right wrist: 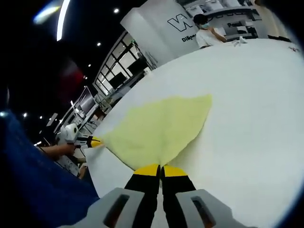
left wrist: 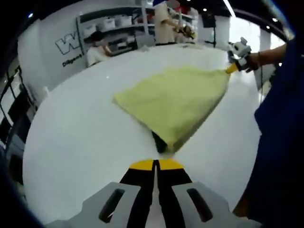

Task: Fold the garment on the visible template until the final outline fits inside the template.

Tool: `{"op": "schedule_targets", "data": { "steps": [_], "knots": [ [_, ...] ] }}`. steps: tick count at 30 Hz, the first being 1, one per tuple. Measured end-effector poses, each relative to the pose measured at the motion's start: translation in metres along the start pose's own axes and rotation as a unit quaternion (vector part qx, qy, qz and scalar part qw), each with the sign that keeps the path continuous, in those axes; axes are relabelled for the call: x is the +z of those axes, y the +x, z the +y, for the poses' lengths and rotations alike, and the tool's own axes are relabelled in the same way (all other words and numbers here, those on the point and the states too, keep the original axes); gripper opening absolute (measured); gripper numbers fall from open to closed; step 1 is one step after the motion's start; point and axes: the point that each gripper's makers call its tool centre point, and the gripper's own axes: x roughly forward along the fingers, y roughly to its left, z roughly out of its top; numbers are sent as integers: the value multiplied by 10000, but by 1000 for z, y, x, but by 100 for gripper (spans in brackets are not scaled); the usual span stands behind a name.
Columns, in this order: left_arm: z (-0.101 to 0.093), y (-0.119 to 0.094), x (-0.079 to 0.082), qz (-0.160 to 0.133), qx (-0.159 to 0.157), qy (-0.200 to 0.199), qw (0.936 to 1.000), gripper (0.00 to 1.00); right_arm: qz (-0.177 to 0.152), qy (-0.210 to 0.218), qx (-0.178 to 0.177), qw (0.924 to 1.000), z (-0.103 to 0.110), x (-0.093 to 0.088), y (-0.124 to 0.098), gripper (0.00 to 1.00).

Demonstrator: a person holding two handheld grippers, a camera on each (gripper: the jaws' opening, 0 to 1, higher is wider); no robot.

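A pale yellow garment (left wrist: 173,102) lies spread on the white table (left wrist: 80,137). In the left gripper view its near corner (left wrist: 166,142) ends just ahead of my left gripper (left wrist: 154,164), with a dark patch under that corner. The left jaws are shut, and a thin strip of table shows between their tips and the cloth. The right gripper (left wrist: 232,68) pinches the garment's far corner. In the right gripper view the garment (right wrist: 159,130) narrows to a point that runs into my right gripper (right wrist: 160,169), which is shut on it. The left gripper (right wrist: 92,141) sits at the cloth's far left corner.
A person's blue sleeve (left wrist: 278,123) fills the right side beyond the table edge. Behind the table stand shelves (left wrist: 118,23), a white wall with lettering (left wrist: 66,45) and people (left wrist: 164,23). Bare table (right wrist: 247,133) stretches to the right of the garment.
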Motion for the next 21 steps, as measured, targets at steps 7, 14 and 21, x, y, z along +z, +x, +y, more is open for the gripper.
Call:
{"op": "schedule_targets", "data": {
  "steps": [7, 14, 21],
  "knots": [
    [-13, 22, 7, -56, 19, -220, 9997, 12, -12, -14, -5, 10000, -1, 2, -1, 0],
    [0, 22, 10, -79, 243, -41, 9997, 0, -35, 5, -6, 10000, -3, 2, -2, 0],
    [-2, 18, 21, 99, 71, 1266, 9919, 0, -25, 18, -4, 10000, -4, 1, -2, 0]
  ]
}}
